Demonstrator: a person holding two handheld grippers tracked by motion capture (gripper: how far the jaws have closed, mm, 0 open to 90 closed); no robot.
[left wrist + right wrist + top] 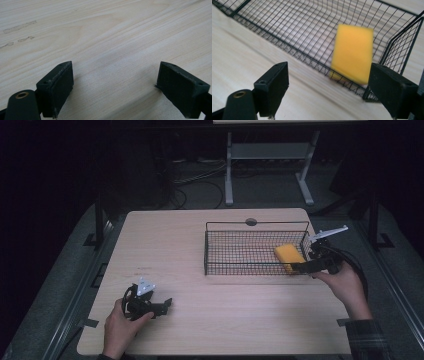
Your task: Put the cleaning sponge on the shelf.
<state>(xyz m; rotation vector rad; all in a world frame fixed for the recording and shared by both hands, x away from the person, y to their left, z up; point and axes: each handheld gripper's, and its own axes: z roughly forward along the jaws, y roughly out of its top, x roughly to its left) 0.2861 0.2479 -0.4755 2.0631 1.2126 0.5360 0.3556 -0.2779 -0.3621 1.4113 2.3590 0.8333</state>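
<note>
A yellow sponge is at the right end of a black wire basket, against its front wall. In the right gripper view the sponge looks blurred and overlaps the basket's near rim; I cannot tell whether it rests on the bottom. My right gripper is just outside the basket's front right corner, open, with nothing between its jaws. My left gripper sits low over the bare table at the front left, open and empty.
The light wooden table has a round cable hole behind the basket. The basket stands at the right half of the table. A metal frame stands on the dark floor beyond the far edge.
</note>
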